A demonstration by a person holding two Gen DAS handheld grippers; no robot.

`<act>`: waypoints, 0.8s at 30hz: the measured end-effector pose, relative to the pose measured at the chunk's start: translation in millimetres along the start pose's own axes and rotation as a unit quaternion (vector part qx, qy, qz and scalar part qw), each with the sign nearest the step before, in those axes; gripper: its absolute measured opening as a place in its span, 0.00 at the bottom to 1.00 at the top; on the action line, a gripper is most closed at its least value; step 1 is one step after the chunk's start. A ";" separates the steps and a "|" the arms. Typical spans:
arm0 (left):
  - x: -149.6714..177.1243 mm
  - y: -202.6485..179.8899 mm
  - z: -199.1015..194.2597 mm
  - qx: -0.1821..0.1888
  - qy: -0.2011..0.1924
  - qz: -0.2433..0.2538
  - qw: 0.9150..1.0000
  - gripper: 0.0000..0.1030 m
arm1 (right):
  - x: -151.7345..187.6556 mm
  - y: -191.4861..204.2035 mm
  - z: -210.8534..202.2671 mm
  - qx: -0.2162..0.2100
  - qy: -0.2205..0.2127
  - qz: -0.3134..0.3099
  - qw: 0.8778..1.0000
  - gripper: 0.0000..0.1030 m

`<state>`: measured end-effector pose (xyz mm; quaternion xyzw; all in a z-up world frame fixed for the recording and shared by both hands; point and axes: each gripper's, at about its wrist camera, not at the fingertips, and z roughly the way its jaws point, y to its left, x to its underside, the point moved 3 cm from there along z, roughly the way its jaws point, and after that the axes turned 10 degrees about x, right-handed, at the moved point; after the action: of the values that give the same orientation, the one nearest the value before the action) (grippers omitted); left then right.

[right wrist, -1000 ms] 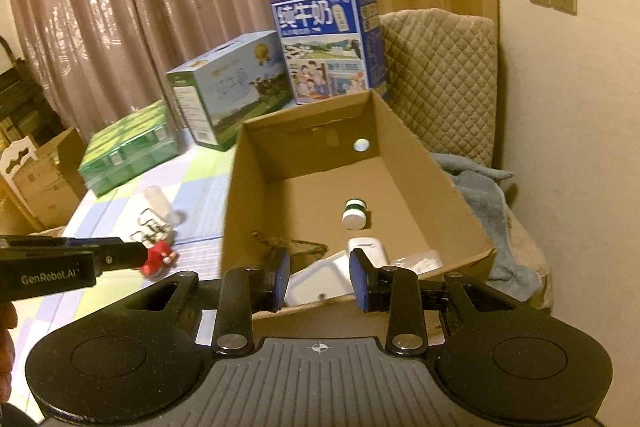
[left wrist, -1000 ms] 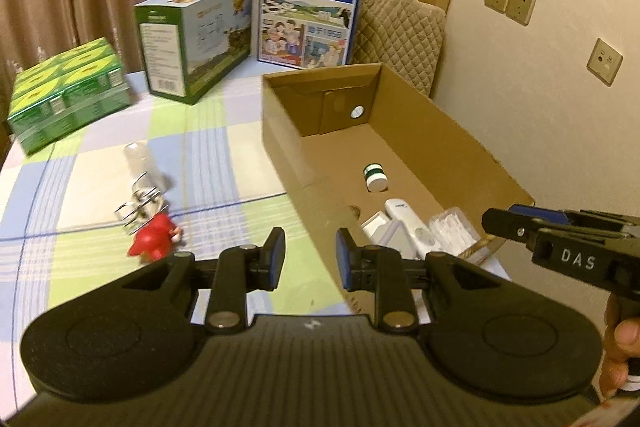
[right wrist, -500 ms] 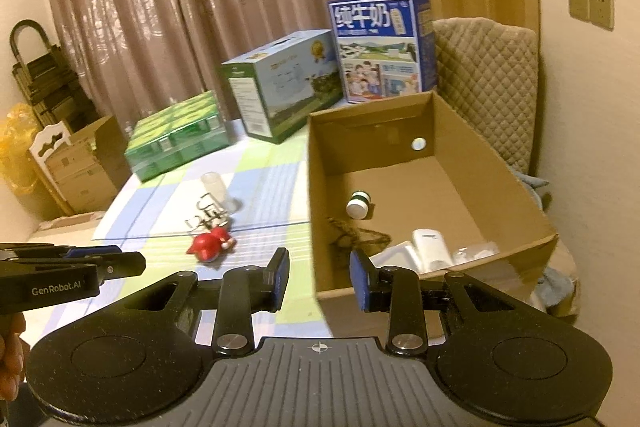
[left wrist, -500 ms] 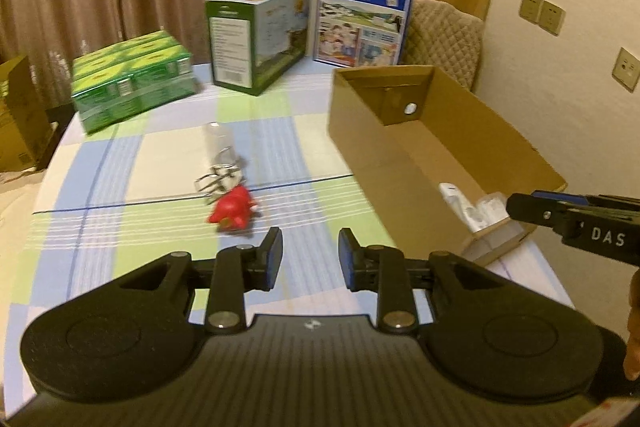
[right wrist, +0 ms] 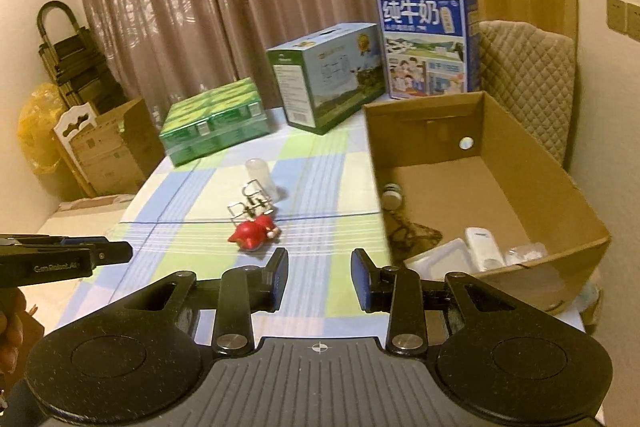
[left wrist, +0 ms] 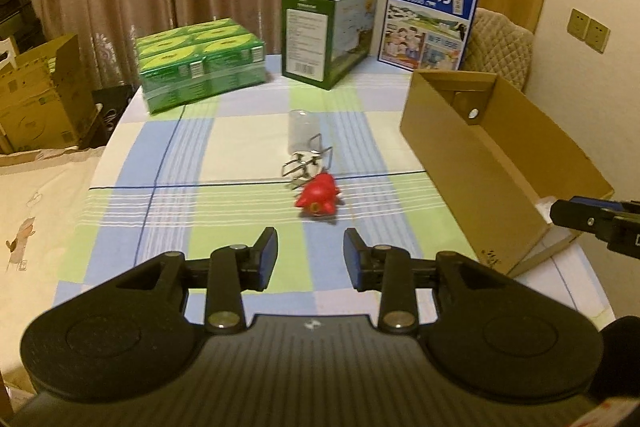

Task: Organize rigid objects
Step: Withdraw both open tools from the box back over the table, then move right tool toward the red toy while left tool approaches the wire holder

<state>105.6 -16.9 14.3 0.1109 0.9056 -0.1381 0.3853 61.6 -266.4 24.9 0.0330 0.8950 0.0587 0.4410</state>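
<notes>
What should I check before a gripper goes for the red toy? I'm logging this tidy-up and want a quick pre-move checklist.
1. Left gripper open and empty: ok.
2. Right gripper open and empty: ok.
3. Red toy in plain view on the tablecloth, ahead of both grippers: ok.
4. Toy clear of neighbours: not ok; the metal wire piece lies right against it, with a clear plastic tube just behind.
5. Room in the cardboard box: ok, bare floor shows mid-box.
6. Toy's grip width versus jaw opening: cannot tell.
</notes>
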 end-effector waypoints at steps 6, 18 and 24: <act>-0.2 13.9 3.4 -0.005 0.003 -0.002 1.000 0.32 | -0.3 20.3 9.9 -0.015 0.000 -0.007 1.000 0.34; -3.5 41.9 31.6 -0.010 0.019 0.010 1.000 0.53 | 3.4 49.9 48.9 -0.018 0.007 -0.020 1.000 0.64; -8.4 61.8 54.9 -0.020 0.021 0.014 0.999 0.71 | 8.7 66.5 82.6 -0.022 0.026 -0.026 0.999 0.70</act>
<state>166.9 21.8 -26.2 0.1193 0.9144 -0.1124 0.3701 122.3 -193.2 -22.9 -0.0020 0.9053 0.0680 0.4194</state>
